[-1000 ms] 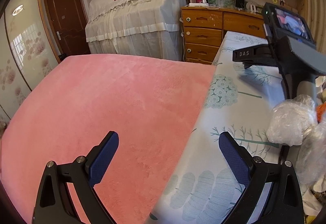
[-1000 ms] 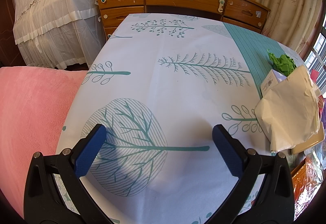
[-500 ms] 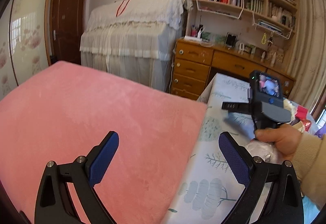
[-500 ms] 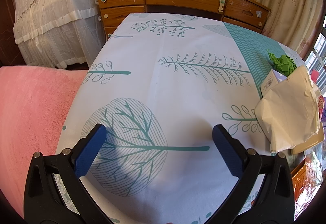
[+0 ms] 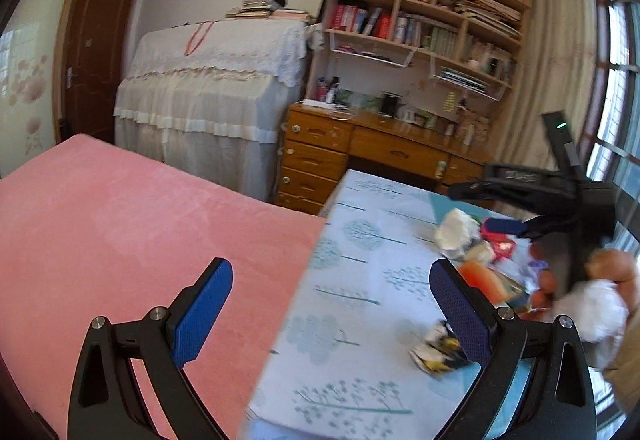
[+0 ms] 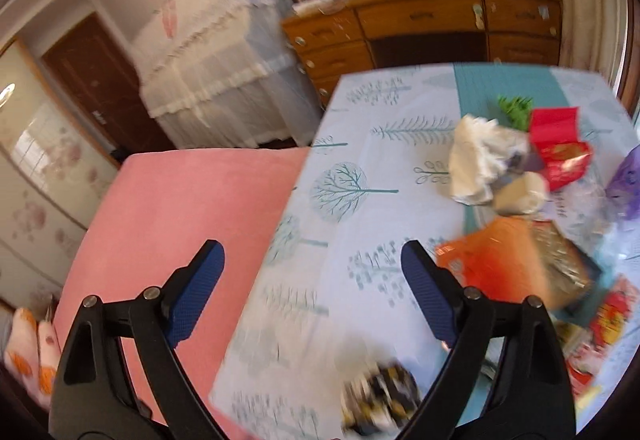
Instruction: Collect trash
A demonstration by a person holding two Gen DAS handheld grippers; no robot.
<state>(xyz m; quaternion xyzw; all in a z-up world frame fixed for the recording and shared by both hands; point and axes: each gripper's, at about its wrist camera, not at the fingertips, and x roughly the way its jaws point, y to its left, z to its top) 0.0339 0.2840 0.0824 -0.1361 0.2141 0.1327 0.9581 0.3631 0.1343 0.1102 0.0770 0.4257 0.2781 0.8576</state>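
left gripper [image 5: 330, 304]: spread, empty; poised to pick
right gripper [image 6: 312, 280]: empty, jaws closing; aimed at trash
wrapper [image 6: 378, 396]: six o'clock, nearest
table [image 6: 360, 128]: litter heaped at three o'clock

Each gripper [image 5: 332, 314] had black angular arms, silver screws and textured blue pads [image 6: 196, 298]; a beige sleeve [image 5: 624, 364] showed lower right.
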